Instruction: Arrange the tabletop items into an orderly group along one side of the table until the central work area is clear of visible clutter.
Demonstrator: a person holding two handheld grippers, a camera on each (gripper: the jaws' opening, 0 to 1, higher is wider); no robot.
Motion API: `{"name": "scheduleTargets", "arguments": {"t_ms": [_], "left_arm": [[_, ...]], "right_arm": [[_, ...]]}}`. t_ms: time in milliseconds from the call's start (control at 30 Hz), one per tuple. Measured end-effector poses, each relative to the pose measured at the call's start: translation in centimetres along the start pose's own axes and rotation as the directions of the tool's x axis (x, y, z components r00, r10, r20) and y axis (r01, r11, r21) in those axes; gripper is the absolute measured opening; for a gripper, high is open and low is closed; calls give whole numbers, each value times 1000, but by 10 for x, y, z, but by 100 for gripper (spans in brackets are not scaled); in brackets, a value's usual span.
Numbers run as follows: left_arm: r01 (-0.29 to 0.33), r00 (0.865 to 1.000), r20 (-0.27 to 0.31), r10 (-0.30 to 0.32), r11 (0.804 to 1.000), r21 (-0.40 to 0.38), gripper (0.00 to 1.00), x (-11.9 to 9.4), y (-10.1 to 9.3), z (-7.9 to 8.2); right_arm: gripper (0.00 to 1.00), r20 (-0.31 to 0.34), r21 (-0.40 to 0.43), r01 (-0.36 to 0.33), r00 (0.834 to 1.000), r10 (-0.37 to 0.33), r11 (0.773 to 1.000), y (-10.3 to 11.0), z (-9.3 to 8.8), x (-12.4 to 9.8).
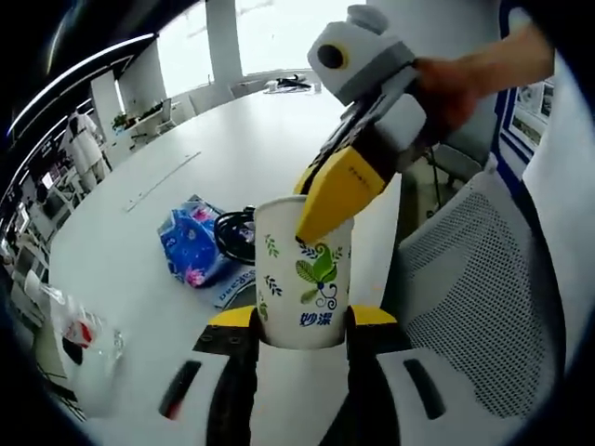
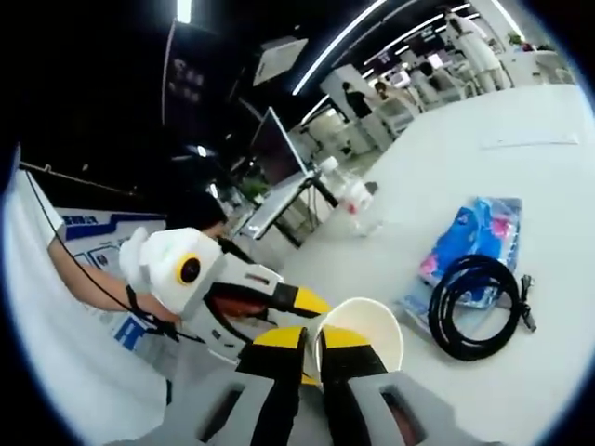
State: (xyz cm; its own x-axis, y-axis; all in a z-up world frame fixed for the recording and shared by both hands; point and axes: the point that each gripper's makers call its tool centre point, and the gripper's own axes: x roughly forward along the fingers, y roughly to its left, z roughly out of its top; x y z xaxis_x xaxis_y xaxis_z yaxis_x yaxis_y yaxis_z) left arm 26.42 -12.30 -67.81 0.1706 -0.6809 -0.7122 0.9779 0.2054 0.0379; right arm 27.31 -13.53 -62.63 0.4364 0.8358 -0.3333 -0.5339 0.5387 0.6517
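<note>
A white paper cup (image 1: pixel 305 279) with a green leaf print stands upright between my left gripper's (image 1: pixel 302 321) yellow-tipped jaws, which press on its lower sides. My right gripper (image 1: pixel 321 200) reaches in from the upper right, held by a hand, and its yellow fingers pinch the cup's rim. In the right gripper view I look down at the cup's open mouth (image 2: pixel 363 327). There my right gripper (image 2: pixel 313 346) is nearly closed with the rim wall between its tips. The left gripper (image 2: pixel 296 307) reaches the cup from the left.
A blue printed packet (image 1: pixel 191 243) and a coiled black cable (image 1: pixel 232 232) lie on the white table (image 1: pixel 186 158) behind the cup, also seen as the packet (image 2: pixel 474 237) and cable (image 2: pixel 479 302). A clear plastic bag (image 1: pixel 84 339) sits at the left. A mesh chair (image 1: pixel 474 297) stands at the right.
</note>
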Motion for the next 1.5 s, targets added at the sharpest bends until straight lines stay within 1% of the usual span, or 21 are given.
{"name": "scheduleTargets", "arguments": {"t_ms": [67,133,200,367,567,700,867,1067,1233,1433,1500], "left_arm": [[4,1000,-1,-4,1000,3,35,1,-1,0],[5,1000,-1,-5,1000,3,35,1,-2,1],[5,1000,-4,-5,1000,2,36,3,-3,0],[-4,1000,-7,4,1000,-18,36,5,-3,-3],[-29,999,-15,29,998,-50,36,8,0,-7],[-58,998,-21,57,996,-61,36,7,5,-9],[-94,995,-29,92,989,-110,36,9,13,-14],[-120,993,-29,117,985,-123,36,8,18,-15],[-141,990,-15,140,972,-188,34,2,27,-19],[-156,987,4,162,954,-256,33,-5,34,-24],[-162,985,14,173,945,-285,33,-8,37,-26]], "right_arm": [[0,4,17,-10,1000,10,1000,4,-1,0],[0,8,12,-17,1000,17,1000,6,-2,0],[0,6,-2,-11,1000,11,1000,8,-3,2],[0,0,5,9,1000,-9,1000,7,-6,5],[0,-15,-19,34,999,-35,999,5,-6,9],[0,-15,-24,48,999,-49,999,3,-5,13],[0,-19,-37,68,997,-68,997,0,-3,20],[0,-39,-57,74,996,-76,996,-2,0,24],[0,-77,-105,92,992,-101,990,-8,3,29],[0,-97,-137,91,990,-105,986,-10,12,39],[0,-104,-150,94,988,-110,984,-12,15,42]]}}
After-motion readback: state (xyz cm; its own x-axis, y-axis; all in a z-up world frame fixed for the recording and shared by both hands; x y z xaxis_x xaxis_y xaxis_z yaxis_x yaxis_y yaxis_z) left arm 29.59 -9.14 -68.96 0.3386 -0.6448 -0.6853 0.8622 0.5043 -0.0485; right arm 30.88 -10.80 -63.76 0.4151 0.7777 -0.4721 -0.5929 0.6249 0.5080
